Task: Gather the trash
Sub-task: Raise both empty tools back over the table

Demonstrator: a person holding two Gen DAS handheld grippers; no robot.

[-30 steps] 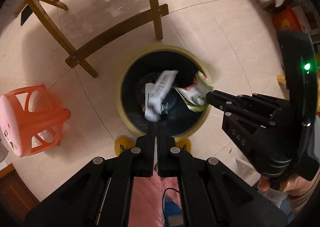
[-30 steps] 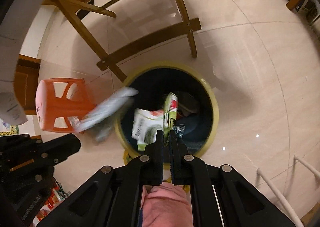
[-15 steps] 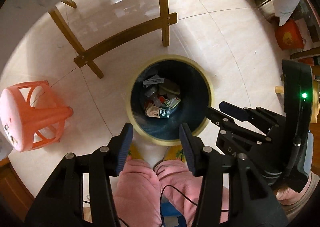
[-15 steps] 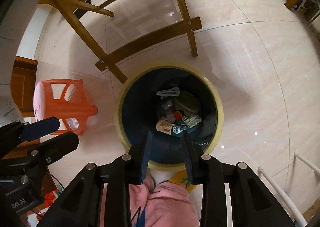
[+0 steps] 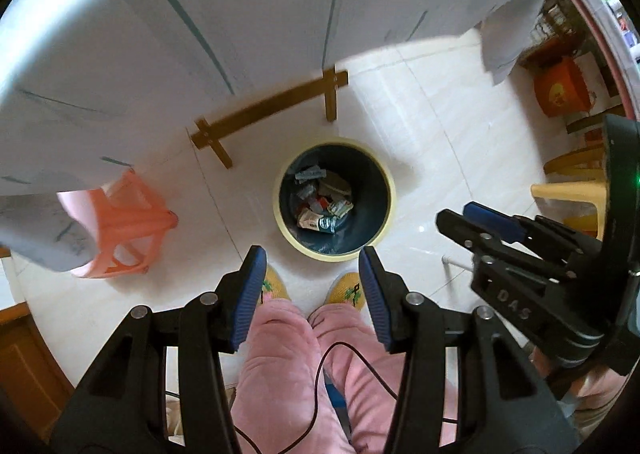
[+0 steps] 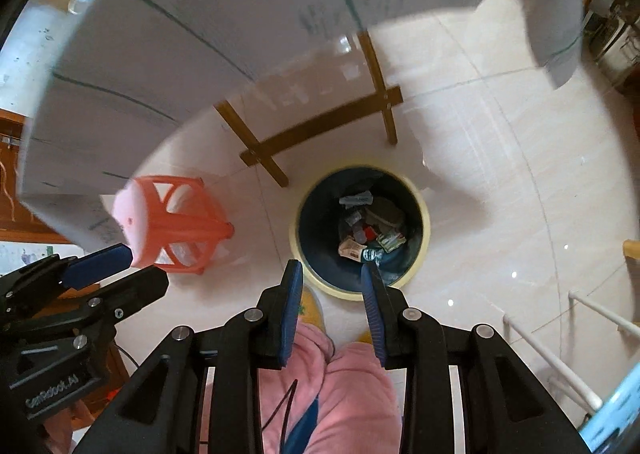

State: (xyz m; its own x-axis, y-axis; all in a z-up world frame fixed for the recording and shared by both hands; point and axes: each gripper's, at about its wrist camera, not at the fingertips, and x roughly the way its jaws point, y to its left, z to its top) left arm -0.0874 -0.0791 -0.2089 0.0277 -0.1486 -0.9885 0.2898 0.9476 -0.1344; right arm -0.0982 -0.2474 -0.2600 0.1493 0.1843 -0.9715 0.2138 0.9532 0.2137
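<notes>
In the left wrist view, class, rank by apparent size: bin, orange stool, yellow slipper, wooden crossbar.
1. Bin and orange stool: about alike, not ranked.
2. Wooden crossbar: long but thin.
3. Yellow slipper: smallest, partly hidden.

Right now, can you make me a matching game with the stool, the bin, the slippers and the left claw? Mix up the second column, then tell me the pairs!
Things:
1. stool
2. bin
3. slippers
4. left claw

Descriptions:
A. yellow, on the floor right next to the bin
B. open, with nothing in it
C. orange plastic, standing under the table's edge
D. dark inside with a pale yellow rim, wrappers lying at the bottom

Pairs: 1-C, 2-D, 3-A, 4-B
</notes>
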